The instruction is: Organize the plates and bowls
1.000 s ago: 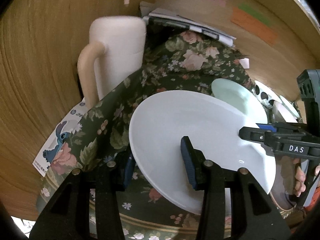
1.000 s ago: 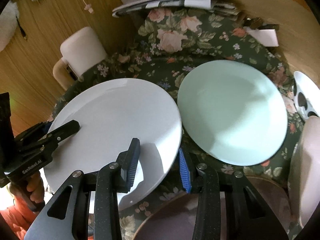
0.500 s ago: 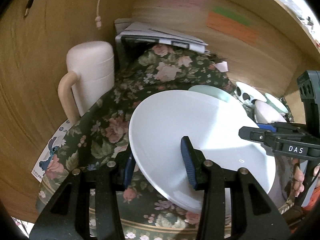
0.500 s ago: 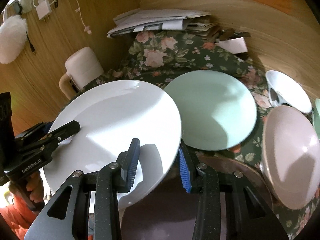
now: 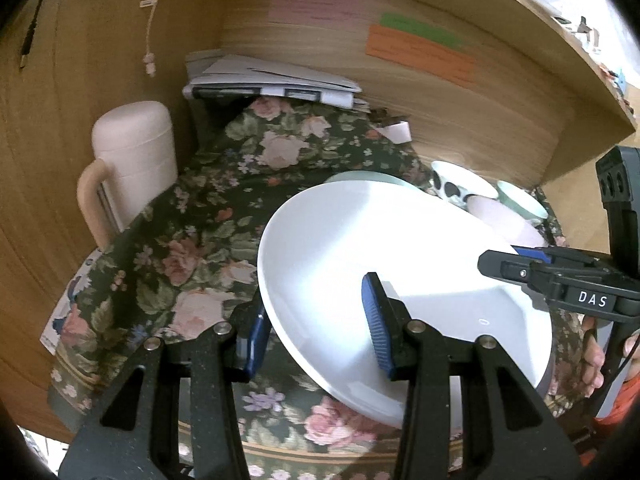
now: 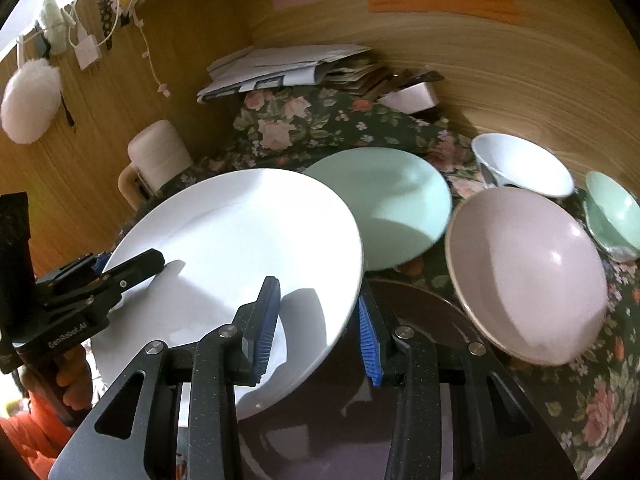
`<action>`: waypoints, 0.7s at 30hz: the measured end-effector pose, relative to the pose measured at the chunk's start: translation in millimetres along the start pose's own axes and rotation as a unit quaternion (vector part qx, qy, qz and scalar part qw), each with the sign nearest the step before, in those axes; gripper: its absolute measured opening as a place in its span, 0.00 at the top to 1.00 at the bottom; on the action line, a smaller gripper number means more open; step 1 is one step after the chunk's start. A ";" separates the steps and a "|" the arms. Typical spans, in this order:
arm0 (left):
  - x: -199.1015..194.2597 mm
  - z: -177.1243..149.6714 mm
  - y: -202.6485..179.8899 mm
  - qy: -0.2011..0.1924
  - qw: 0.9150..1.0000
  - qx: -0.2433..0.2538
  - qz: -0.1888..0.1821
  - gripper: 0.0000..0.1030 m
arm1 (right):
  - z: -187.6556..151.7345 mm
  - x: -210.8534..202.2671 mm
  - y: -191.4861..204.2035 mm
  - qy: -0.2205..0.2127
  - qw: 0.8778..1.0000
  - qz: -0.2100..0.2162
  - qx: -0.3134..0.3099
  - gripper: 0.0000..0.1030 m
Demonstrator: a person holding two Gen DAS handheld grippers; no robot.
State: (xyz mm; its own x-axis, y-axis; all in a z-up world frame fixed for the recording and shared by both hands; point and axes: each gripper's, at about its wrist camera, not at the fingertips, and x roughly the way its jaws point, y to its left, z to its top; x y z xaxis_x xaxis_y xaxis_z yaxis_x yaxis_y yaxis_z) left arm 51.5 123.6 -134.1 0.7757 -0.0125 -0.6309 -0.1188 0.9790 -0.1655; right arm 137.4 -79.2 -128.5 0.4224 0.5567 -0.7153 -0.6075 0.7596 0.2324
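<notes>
Right wrist view: the right gripper [image 6: 316, 322] is clamped on the white plate's [image 6: 240, 248] lower right rim, the left gripper [image 6: 156, 258] pinches its left rim at frame left, plate tilted mid-frame beside the green plate [image 6: 392, 208] and pink bowl [image 6: 528, 272].

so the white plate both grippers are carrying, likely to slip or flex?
The white plate looks rigid, glazed ceramic, so flex is unlikely. Its glossy surface is probably slippery, and the left gripper and right gripper pinch only opposite rims, so it could pivot. Probably fragile if dropped.
</notes>
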 end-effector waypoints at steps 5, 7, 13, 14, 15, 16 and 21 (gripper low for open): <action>0.1 -2.6 -14.3 0.005 1.000 0.007 -0.014 0.57 | -10.8 -12.1 -10.0 -0.008 1.000 -0.008 0.014 0.67; 1.6 -3.2 -19.4 0.008 1.000 0.010 -0.019 0.57 | -15.2 -15.9 -13.9 -0.010 1.000 -0.012 0.018 0.67; 4.0 -8.4 -34.8 0.017 0.999 0.019 -0.031 0.58 | -26.1 -25.2 -26.2 -0.010 0.999 -0.018 0.032 0.67; 3.9 -9.4 -36.2 0.018 0.999 0.019 -0.033 0.58 | -27.2 -26.3 -27.6 -0.011 0.999 -0.018 0.033 0.67; 3.8 -10.6 -38.2 0.019 0.999 0.018 -0.035 0.58 | -28.8 -27.6 -29.2 -0.011 0.999 -0.019 0.035 0.67; 4.0 -11.5 -39.7 0.020 0.999 0.018 -0.037 0.58 | -30.5 -28.7 -30.3 -0.011 0.999 -0.019 0.037 0.67; 7.2 -17.7 -47.7 0.028 0.998 0.021 -0.043 0.58 | -39.8 -31.0 -37.1 -0.005 0.999 -0.023 0.044 0.67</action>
State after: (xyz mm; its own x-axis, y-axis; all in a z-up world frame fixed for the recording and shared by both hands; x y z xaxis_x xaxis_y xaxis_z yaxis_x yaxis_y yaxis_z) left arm 51.8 73.2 -144.2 0.7458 -0.1077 -0.6574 -0.0253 0.9816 -0.1895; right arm 120.1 -138.0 -141.1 0.4560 0.5228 -0.7202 -0.5254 0.8113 0.2563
